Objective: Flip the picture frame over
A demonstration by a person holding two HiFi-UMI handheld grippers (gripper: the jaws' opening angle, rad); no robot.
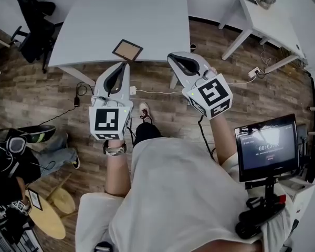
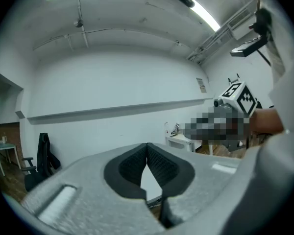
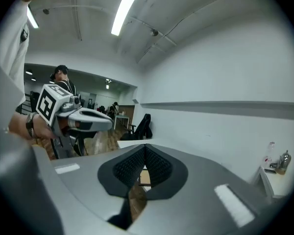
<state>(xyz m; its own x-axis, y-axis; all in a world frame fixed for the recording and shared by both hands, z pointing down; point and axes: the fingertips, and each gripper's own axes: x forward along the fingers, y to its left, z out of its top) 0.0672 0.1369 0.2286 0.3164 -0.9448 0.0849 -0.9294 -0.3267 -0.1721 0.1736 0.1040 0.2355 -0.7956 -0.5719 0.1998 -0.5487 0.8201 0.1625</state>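
White rectangular table [image 1: 121,20] carries a small brown wooden picture frame [image 1: 127,50] near its front edge. Left gripper [image 1: 127,64] and right gripper [image 1: 171,57] hover just short of it, jaws pressed together, holding nothing.

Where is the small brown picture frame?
The brown picture frame lies flat near the grey table's front edge in the head view, just ahead of the left gripper.

Pale grey table [image 1: 94,25], small picture frame [image 1: 127,50] lying flat near its front edge
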